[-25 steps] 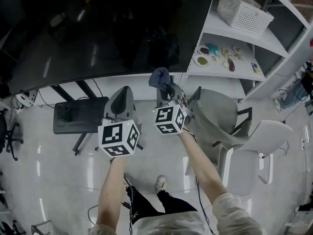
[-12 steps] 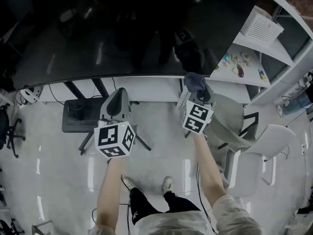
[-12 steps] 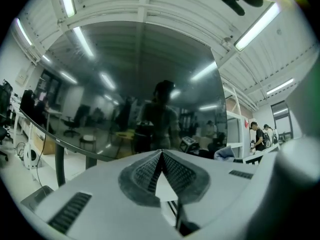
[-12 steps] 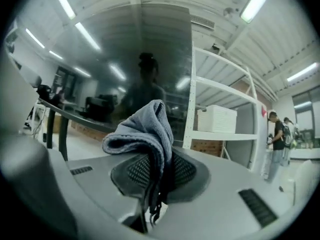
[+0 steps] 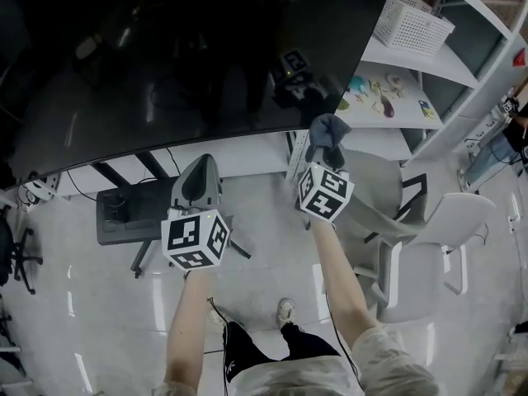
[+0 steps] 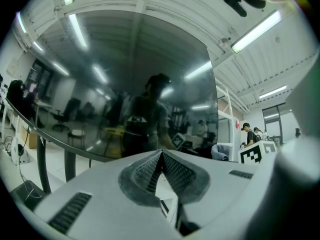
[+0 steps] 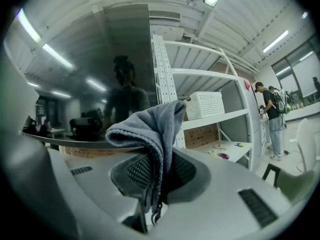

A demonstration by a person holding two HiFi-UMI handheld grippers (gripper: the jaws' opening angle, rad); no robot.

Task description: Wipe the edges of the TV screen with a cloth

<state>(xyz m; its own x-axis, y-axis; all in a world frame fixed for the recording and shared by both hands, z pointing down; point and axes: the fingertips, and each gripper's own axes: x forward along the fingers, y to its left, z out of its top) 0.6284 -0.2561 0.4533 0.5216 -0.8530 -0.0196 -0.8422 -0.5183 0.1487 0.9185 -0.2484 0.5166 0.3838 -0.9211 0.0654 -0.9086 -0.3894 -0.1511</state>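
TV screen (image 5: 165, 56): dark and glossy, reflecting ceiling lights and the person.
Right tool (image 7: 160, 170): clenching the cloth between its pads, pointing at the lower right corner of the TV screen.
Cloth (image 5: 327, 130): grey, folded, bunching above the right tool's jaws, sitting at the bottom edge of the TV screen near its right corner; contact with the edge not showing clearly.
Left tool (image 6: 161, 156): clenched on nothing, tips meeting, hovering below the bottom edge of the TV screen, left of the cloth.
Shelf unit (image 5: 396, 64): white, standing just right of the TV screen, carrying a white basket (image 5: 412, 23).
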